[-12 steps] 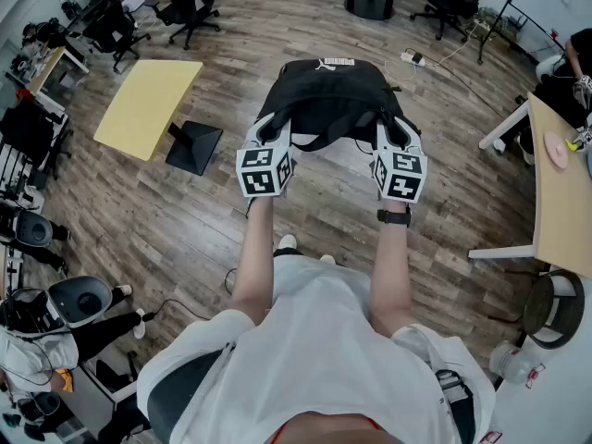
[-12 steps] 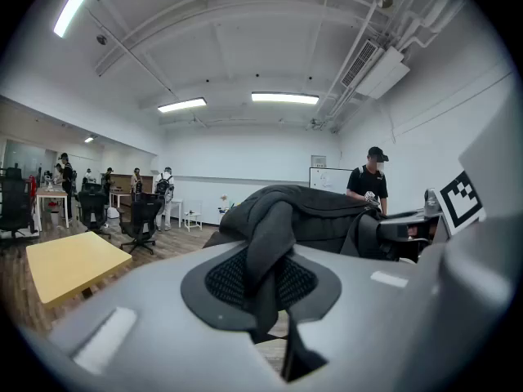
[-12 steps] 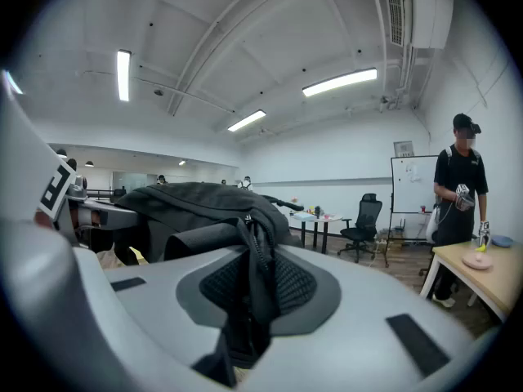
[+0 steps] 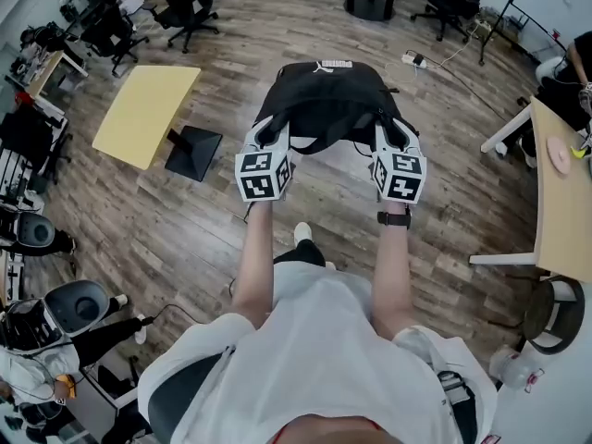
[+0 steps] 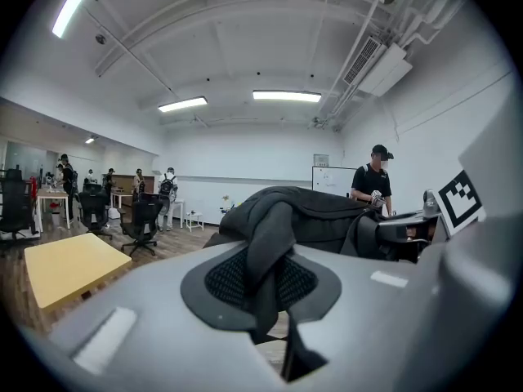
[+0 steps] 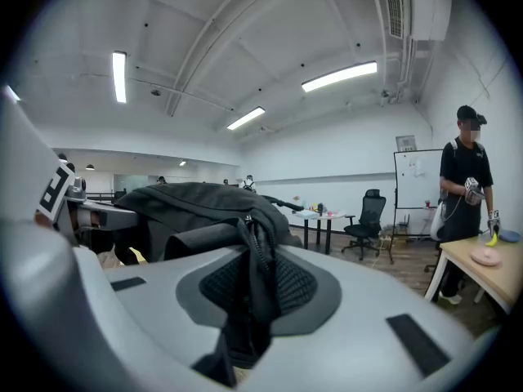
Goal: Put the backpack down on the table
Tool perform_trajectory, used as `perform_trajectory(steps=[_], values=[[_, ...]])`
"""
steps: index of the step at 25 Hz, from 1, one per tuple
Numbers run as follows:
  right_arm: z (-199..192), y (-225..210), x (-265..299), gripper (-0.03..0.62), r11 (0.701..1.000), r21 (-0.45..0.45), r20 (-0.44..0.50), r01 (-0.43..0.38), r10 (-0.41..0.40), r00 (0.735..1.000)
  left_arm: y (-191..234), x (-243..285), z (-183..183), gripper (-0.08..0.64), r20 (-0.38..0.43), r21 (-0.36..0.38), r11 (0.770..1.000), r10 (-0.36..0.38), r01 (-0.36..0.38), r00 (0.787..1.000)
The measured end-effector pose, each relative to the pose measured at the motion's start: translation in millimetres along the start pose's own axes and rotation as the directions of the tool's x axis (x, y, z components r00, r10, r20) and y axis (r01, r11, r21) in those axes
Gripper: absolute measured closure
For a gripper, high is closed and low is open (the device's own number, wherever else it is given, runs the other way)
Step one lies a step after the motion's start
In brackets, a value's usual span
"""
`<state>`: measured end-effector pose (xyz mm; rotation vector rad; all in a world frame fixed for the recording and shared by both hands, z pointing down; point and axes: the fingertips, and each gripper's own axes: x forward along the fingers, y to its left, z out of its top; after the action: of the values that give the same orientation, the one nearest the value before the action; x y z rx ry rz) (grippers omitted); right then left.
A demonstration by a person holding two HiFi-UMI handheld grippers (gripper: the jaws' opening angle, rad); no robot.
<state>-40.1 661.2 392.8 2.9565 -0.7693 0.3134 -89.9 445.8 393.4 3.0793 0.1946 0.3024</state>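
The backpack [image 4: 326, 100] hung in mid-air over the floor [image 4: 185, 239], upper centre of the head view, just ahead of both hands. The left hand-held gripper [image 4: 276, 137] and right hand-held gripper [image 4: 393, 139] were each clamped on one of its straps [image 5: 265, 243], equally near. The yellow counter [image 4: 148, 109] lay well apart, at upper left.

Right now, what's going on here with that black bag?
A person is carrying a black backpack out in front of them, above the wood floor. The left hand-held gripper and the right hand-held gripper are each clamped on a part of its fabric. It has not been set down yet. A yellow table stands off to the left.
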Motion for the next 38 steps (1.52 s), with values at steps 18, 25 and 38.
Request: perform_trajectory(steps=[18,25,38], values=[[48,43,175,0.505,0.997,-0.048,-0.012,-0.057,0.057,0.998,133,103,36,0.503,0.039,-0.031,0.996,0.086,-0.085,0.996],[49,70,241,0.505,0.996,-0.028,-0.052,-0.089,0.087,0.995,192,134,36,0.503,0.026,-0.035,0.992,0.119,-0.118,0.993],[46,112,324,0.502,0.985,-0.026,-0.105,-0.17,0.167,0.98,265,162,30,0.502,0.01,-0.031,0.983,0.18,-0.18,0.984]])
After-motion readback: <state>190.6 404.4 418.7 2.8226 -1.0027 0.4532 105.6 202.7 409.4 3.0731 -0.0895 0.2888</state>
